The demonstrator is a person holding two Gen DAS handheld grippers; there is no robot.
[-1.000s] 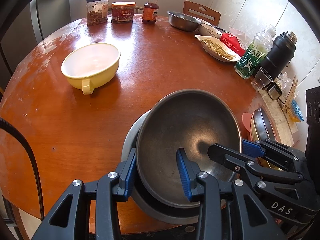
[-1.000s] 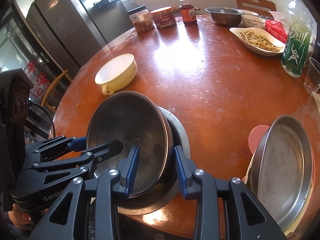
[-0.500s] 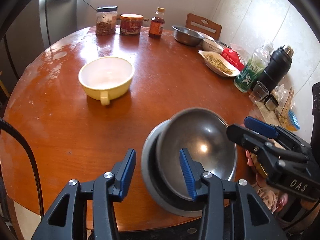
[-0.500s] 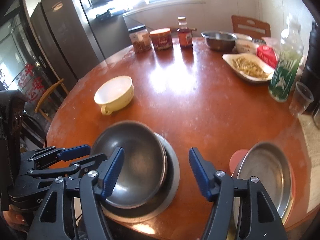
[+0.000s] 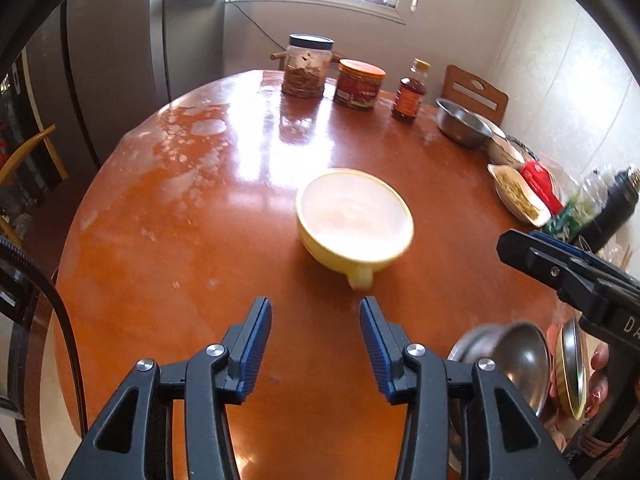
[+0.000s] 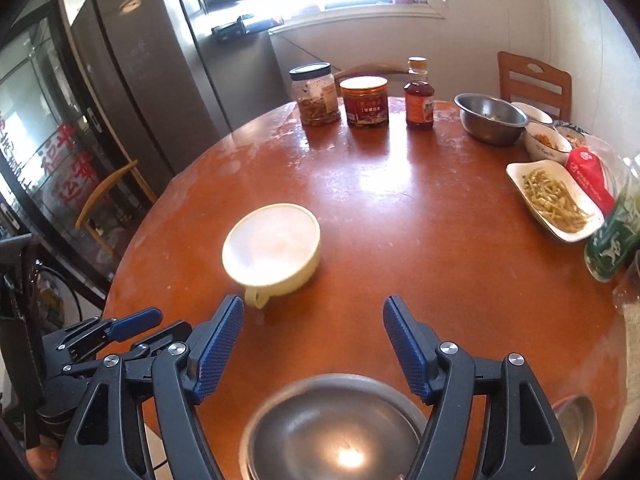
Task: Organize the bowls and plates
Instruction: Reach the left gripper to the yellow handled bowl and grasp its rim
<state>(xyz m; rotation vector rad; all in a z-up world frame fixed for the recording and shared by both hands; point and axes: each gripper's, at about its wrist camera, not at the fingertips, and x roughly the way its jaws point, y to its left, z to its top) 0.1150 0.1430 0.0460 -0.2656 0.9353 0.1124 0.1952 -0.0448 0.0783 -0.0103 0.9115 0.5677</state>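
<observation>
A yellow bowl with a handle stands on the round wooden table, just beyond my open, empty left gripper; it also shows in the right wrist view. A steel bowl sits nested in a steel plate near the table's front edge, below my open, empty right gripper; the steel bowl also shows low right in the left wrist view. Another steel plate lies at the right front edge.
At the back stand a jar, a red tin and a sauce bottle. At the right are a steel basin, a dish of noodles, a green bottle and a black flask. A chair stands behind.
Both grippers let go of the steel bowl, opened and pulled back and up. The left gripper swung left toward the yellow bowl. The steel bowl now rests in the plate.
</observation>
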